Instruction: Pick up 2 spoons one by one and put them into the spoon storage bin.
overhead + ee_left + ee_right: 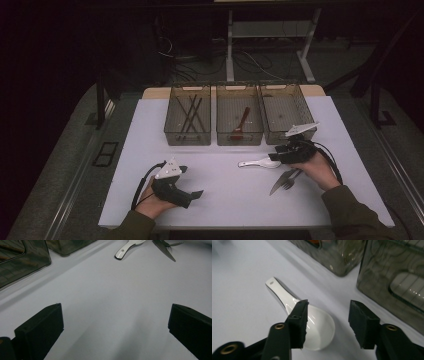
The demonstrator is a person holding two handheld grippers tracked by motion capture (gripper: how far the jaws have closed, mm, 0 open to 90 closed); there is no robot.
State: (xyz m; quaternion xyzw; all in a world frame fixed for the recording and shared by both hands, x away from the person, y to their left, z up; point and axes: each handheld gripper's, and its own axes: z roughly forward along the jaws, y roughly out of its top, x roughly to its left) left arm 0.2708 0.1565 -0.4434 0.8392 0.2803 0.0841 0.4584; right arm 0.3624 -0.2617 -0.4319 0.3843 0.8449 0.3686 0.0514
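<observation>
Presently grips nothing with the right gripper (328, 307). Shows its two black jaws partway open, astride the bowl of the glossy white ceramic soup spoon (313, 325), with the pads off the porcelain as far as the right gripper view tells. Finds that spoon flat on the white table sheet (220, 200), at 9 o'clock of the gripper in the high view, handle running on toward 9. Rests the left gripper (191, 181) on the sheet well apart at 8 o'clock, jaws wide with only bare sheet between them.

Passes, at 6 o'clock of the right gripper, a serrated steel table knife (280, 182) and a steel fork (292, 183) lying together. Meets at 12 o'clock a row of three smoky translucent plastic bins: the left bin (187, 136) with dark chopsticks, the middle bin (239, 136) with one reddish-brown spoon (242, 122), the right bin (280, 136) seemingly without contents.

Reads, as a judgement, as sorting cutlery by kind, with the white spoon as the piece in hand. Calls next for closing squarely on the spoon where bowl meets handle, lifting level, then carrying toward 11 o'clock, probably over the middle bin.
</observation>
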